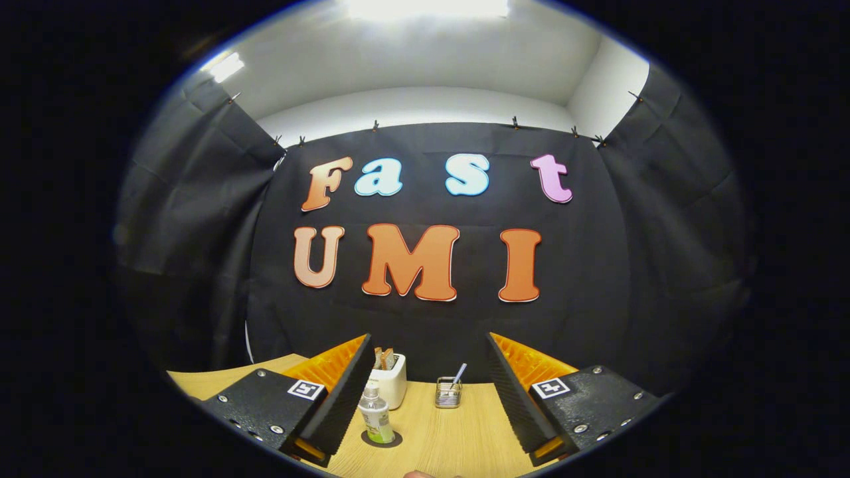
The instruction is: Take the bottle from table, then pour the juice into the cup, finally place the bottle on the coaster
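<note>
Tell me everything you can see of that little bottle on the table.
The bottle is small, clear and plastic-looking, with a white cap, pale green juice in its lower part and a light label round its middle. It stands upright on a dark round coaster on the wooden table, close beside one finger of the gripper, whose jaws stand wide open. Nothing grips it. A white holder stands beyond it.

Place: a staged recording booth, not a lived-in room
Walls: black cloth (pixel 438 332) clipped up beyond the gripper (pixel 428 398)
Ceiling: white, with bright lamps (pixel 425 6)
Furniture: a wooden desk (pixel 451 438) below the open gripper fingers
</note>
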